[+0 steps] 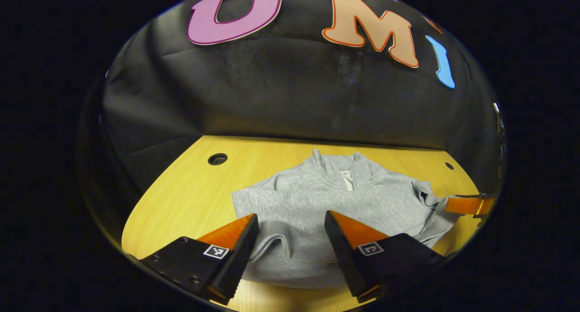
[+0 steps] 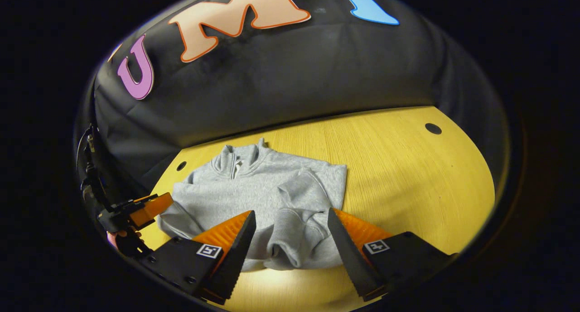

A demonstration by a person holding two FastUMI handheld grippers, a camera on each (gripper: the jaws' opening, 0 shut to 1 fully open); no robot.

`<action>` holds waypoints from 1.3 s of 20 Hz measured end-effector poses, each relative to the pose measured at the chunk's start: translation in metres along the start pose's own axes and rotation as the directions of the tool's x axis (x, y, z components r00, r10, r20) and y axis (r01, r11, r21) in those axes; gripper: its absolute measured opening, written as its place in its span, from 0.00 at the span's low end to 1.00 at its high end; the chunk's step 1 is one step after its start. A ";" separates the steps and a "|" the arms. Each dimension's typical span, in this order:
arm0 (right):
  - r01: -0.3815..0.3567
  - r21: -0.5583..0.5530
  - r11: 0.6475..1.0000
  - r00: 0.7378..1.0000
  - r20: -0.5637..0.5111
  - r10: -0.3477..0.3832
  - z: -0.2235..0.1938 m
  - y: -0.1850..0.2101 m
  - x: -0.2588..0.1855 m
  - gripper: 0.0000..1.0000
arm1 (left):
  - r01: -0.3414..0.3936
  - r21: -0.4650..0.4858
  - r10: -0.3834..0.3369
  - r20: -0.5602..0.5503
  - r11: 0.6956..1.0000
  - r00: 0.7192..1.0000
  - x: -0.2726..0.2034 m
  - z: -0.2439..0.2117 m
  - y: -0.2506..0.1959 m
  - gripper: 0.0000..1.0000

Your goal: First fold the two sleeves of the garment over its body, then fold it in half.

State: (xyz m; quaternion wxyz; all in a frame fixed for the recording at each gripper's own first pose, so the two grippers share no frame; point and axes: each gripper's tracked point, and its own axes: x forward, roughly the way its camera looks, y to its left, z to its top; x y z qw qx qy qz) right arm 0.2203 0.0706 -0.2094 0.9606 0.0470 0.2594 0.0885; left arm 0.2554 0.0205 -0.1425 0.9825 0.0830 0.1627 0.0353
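Grey sweatshirt [image 2: 263, 199] lies on the wooden table [image 2: 408, 167], one sleeve [image 2: 303, 212] folded over, both left gripper [image 1: 290, 239] and right gripper [image 2: 290, 239] spread wide, empty.

Sweatshirt hem [image 1: 294, 276] behind claw fingers [image 1: 344, 248]

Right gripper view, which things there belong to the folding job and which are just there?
Job:
grey sweatshirt, sleeves already over its body
right gripper, open
left gripper, farther off

Just there:
wooden table
cable holes
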 end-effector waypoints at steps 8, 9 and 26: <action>0.028 -0.041 0.999 0.983 0.180 -0.020 0.054 -0.004 -0.048 0.95 | -0.011 -0.070 0.021 0.148 0.997 0.989 -0.040 0.052 0.007 0.90; 0.027 -0.047 0.999 0.979 0.203 -0.017 0.059 -0.002 -0.060 0.95 | -0.011 -0.081 0.024 0.160 0.997 0.987 -0.051 0.057 0.009 0.90; -0.009 -0.184 0.983 0.932 0.355 0.075 0.029 0.058 -0.202 0.96 | -0.064 -0.130 0.092 0.223 0.989 0.971 -0.212 0.046 0.021 0.93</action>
